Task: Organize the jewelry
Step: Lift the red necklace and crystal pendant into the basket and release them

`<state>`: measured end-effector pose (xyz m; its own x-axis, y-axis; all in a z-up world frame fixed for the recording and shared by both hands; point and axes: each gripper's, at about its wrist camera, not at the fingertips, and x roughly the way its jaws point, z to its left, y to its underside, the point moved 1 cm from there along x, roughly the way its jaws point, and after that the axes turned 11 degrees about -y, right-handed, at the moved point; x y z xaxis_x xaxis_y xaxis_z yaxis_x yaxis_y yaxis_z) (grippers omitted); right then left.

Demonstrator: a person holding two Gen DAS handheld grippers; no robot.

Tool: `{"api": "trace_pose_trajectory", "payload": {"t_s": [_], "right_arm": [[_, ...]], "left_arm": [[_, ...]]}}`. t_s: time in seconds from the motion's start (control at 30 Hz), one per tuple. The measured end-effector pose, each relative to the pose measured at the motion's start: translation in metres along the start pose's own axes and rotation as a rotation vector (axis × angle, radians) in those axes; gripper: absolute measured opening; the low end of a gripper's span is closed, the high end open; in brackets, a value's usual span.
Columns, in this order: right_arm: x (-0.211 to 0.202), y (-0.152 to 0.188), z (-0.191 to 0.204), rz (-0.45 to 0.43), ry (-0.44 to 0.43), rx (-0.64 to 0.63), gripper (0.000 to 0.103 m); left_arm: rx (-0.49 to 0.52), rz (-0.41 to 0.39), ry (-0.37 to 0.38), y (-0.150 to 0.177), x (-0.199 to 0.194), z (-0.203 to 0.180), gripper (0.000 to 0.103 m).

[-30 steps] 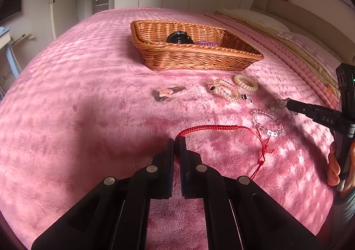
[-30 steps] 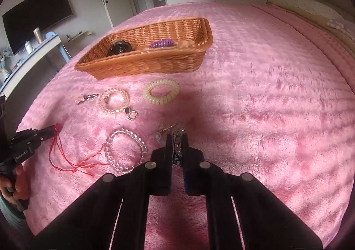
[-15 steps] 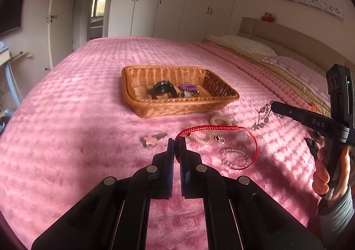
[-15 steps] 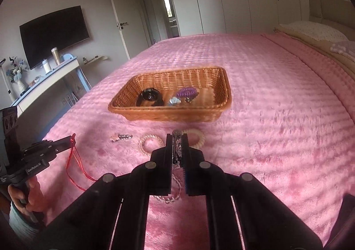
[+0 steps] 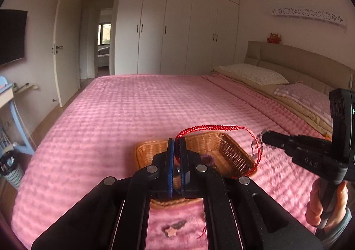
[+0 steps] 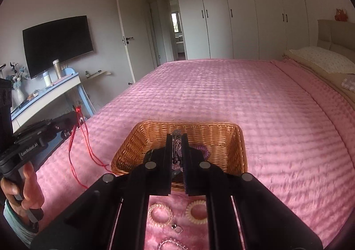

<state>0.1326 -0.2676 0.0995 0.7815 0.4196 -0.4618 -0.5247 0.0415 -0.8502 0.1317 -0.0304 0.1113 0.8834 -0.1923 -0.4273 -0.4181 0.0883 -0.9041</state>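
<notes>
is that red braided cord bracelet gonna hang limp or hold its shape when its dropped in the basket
Probably half and half: the red braided cord bracelet arches stiffly from the shut left gripper, while its thin tails dangle loose in the right wrist view. It looks light, and those tails may snag the woven wicker basket rim.

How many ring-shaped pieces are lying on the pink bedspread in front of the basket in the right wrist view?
3: a beaded bracelet nearest the basket on the left, a cream spiral hair tie beside it, and a clear bead bracelet at the bottom edge. The gripper arms may hide more.
</notes>
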Motion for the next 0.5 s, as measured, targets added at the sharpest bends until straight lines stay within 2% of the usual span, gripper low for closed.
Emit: {"api": "trace_pose_trajectory", "payload": {"t_s": [0.13,0.3,0.5], "right_arm": [[0.036,-0.004,-0.018,0.018,0.009,0.034,0.006],[0.081,0.005,-0.039,0.067,0.003,0.083,0.006],[0.118,0.028,-0.063,0.158,0.010,0.155,0.006]], "left_arm": [[-0.008,-0.004,-0.076,-0.008,0.046,0.000,0.003],[0.004,0.061,-0.164,0.014,0.105,-0.003,0.003],[0.051,0.148,-0.188,0.047,0.143,-0.005,0.003]]}}
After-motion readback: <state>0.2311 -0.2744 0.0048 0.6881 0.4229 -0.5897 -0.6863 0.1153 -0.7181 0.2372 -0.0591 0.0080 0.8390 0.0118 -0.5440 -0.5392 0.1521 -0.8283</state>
